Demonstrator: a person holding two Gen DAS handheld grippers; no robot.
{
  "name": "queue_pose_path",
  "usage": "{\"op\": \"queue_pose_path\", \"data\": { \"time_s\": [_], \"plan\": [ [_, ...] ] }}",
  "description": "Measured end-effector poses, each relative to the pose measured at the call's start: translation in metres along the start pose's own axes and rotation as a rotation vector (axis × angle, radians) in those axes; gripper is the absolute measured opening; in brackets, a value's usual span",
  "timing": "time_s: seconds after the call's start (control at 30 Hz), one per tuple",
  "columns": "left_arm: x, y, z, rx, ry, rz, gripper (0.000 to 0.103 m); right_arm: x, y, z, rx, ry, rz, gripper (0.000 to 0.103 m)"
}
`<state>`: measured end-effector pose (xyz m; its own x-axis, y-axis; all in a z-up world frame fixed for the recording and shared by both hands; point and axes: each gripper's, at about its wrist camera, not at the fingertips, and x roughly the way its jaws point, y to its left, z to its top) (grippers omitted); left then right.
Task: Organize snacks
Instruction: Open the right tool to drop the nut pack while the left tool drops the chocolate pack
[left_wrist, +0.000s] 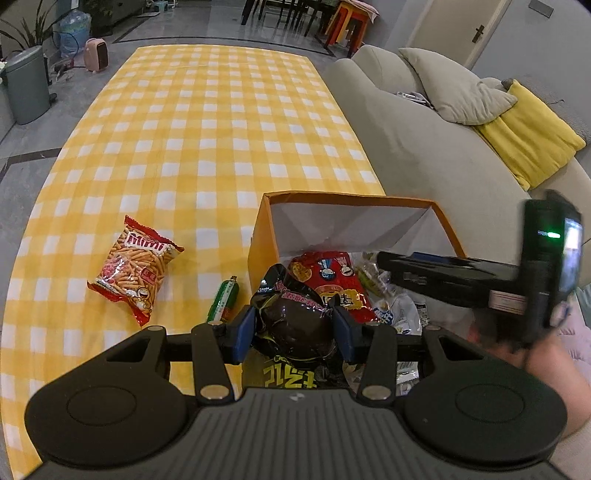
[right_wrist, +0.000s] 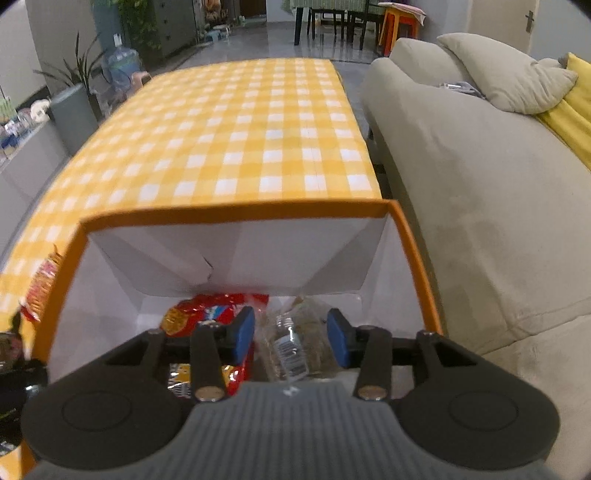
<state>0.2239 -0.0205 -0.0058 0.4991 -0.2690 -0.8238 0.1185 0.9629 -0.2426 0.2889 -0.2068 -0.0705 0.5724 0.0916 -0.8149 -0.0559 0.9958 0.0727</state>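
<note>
My left gripper (left_wrist: 293, 326) is shut on a black snack bag (left_wrist: 295, 317) and holds it over the near left edge of the orange box (left_wrist: 260, 236). Inside the box lie a red snack bag (left_wrist: 330, 280) and white and clear packets (left_wrist: 397, 314). An orange Mimi stick-snack bag (left_wrist: 135, 267) and a green sausage stick (left_wrist: 223, 299) lie on the yellow checked cloth left of the box. My right gripper (right_wrist: 291, 338) hangs inside the orange box (right_wrist: 236, 214), jaws open around a clear packet (right_wrist: 293, 343) without pressing it. A red bag (right_wrist: 207, 314) lies beside it.
The table with the yellow checked cloth (left_wrist: 207, 122) stretches far ahead. A grey sofa (left_wrist: 424, 147) with grey and yellow cushions runs along the right side. A grey bin (left_wrist: 26, 85) and a water bottle stand on the floor at far left.
</note>
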Motion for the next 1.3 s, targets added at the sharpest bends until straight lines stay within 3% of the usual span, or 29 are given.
{"op": "queue_pose_path", "data": {
  "time_s": [0.2,0.37,0.5,0.7,0.83,0.93,1.07,1.3],
  "plan": [
    [-0.001,-0.012,0.010,-0.009,-0.004,0.013,0.052,-0.048,-0.019,-0.001,0.041,-0.096,0.064,0.054],
    [0.011,-0.027,0.018,-0.040,-0.007,0.019,0.052,-0.076,-0.036,-0.004,0.027,-0.103,0.109,0.054],
    [0.026,-0.031,0.024,-0.091,-0.001,0.014,0.052,-0.087,-0.052,-0.012,0.067,-0.102,0.151,0.056],
    [0.045,-0.034,0.025,-0.161,-0.028,0.066,0.053,-0.083,-0.058,-0.030,0.038,-0.112,0.136,0.059],
    [0.051,-0.047,0.025,-0.068,-0.092,0.132,0.054,-0.079,-0.067,-0.034,0.127,-0.150,0.163,0.059],
    [0.053,-0.049,0.024,-0.056,-0.098,0.170,0.054,-0.080,-0.071,-0.034,0.161,-0.163,0.178,0.058],
    [0.048,-0.053,0.021,-0.036,-0.137,0.186,0.077,-0.077,-0.073,-0.032,0.186,-0.170,0.195,0.059],
    [0.029,-0.054,0.021,-0.031,-0.150,0.157,0.077,-0.075,-0.070,-0.033,0.153,-0.174,0.180,0.059]
  ]
}}
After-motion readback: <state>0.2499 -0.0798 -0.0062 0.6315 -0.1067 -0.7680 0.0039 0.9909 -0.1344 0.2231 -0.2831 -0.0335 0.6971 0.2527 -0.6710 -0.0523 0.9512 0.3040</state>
